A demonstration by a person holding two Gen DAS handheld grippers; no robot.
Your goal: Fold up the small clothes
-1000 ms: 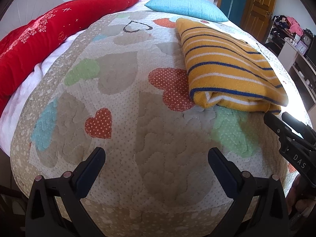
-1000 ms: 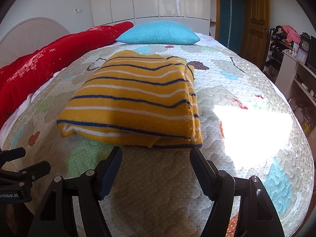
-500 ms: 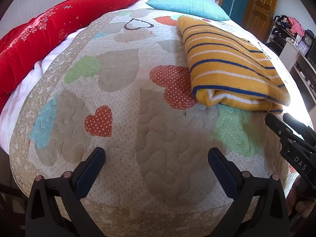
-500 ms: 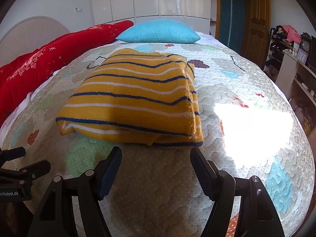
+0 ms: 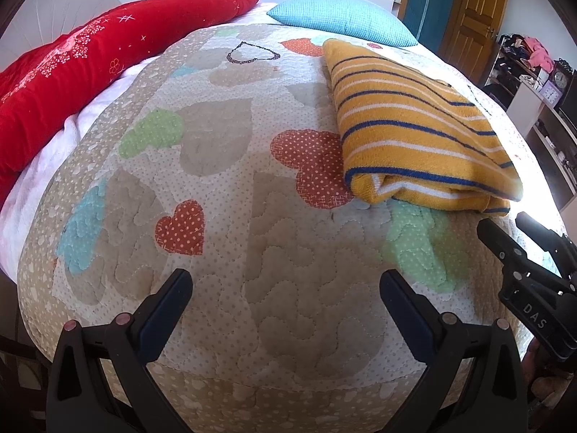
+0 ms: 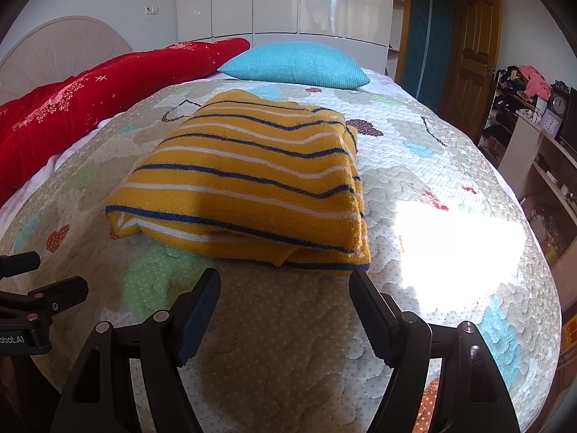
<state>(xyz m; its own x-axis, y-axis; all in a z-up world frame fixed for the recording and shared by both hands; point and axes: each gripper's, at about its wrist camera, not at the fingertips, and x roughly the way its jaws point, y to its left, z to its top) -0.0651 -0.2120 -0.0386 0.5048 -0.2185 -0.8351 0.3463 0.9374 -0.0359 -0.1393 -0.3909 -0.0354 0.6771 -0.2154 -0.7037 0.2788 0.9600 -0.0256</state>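
A yellow knit garment with blue and white stripes [image 6: 252, 184] lies folded in a thick rectangle on the quilted bed cover [image 6: 288, 342]. In the left wrist view it lies at the upper right [image 5: 414, 126]. My right gripper [image 6: 285, 285] is open and empty, just in front of the garment's near edge, not touching it. My left gripper [image 5: 285, 288] is open and empty over bare quilt, to the left of the garment. The right gripper shows at the right edge of the left wrist view [image 5: 530, 270]; the left gripper shows at the left edge of the right wrist view [image 6: 32, 288].
A long red pillow [image 6: 90, 108] lies along the bed's left side and a turquoise pillow [image 6: 295, 65] at the far end. A wooden door [image 6: 476, 57] and cluttered shelves [image 6: 533, 108] stand to the right. Bright sunlight [image 6: 454, 249] falls on the quilt right of the garment.
Both grippers have shifted only slightly; the garment sits a little higher in the right wrist view and lower in the left wrist view. Both stay open. The garment has not moved on the bed.
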